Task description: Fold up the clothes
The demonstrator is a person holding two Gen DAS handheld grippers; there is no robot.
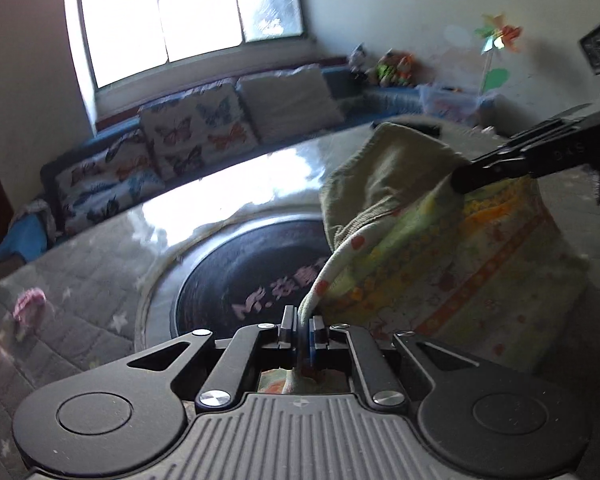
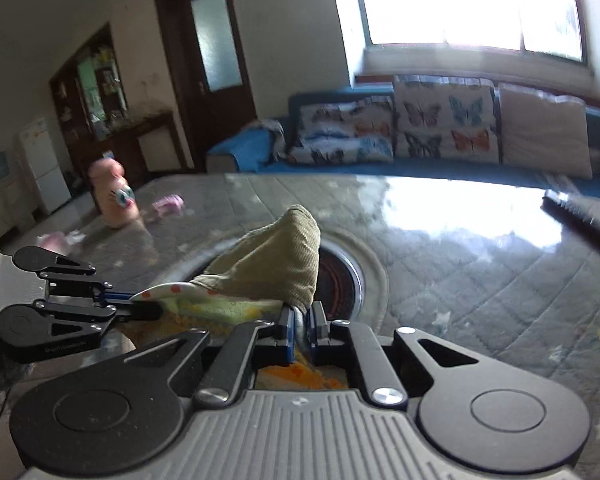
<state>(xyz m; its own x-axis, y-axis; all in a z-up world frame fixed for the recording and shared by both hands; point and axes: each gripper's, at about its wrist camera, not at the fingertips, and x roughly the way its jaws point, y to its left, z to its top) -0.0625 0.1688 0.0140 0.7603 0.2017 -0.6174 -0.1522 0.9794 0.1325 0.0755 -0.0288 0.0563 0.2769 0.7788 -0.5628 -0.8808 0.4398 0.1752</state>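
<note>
Both my tools are clamped on the same small garment [image 1: 440, 240], green ribbed cloth outside, yellow-orange print lining inside. Left gripper [image 1: 302, 322] has its jaws nearly together on a thin dotted hem strip; right gripper [image 2: 300, 326] likewise pinched narrow on a grey-green edge. Garment hangs lifted between the two, clear of the table [image 2: 480, 264] as far as I can tell, over the round dark inset [image 1: 236, 276] near the table's middle.

Key relation: the held edge runs straight from one tool to the other, so the garment's long axis is the line between my hands. From the left wrist view the right gripper [image 1: 466, 180] sits farther out and to the side, the cloth bunched between; from the right wrist view the left gripper [image 2: 148, 308] is just beside, tips pointing across. The free body of the cloth peaks up ahead of the right jaws and droops below. Neither hand is nearer; both already have it.

Room: the quilted cover is open ahead and toward the far edge by the sofa [image 2: 420, 132]. A dark comb-like object [image 2: 580, 220] lies near the far right edge, a pink toy [image 2: 114, 196] and pink scraps near the far left corner, all well apart from the garment. My guess: lay-down wants the open middle, edge taut first.
</note>
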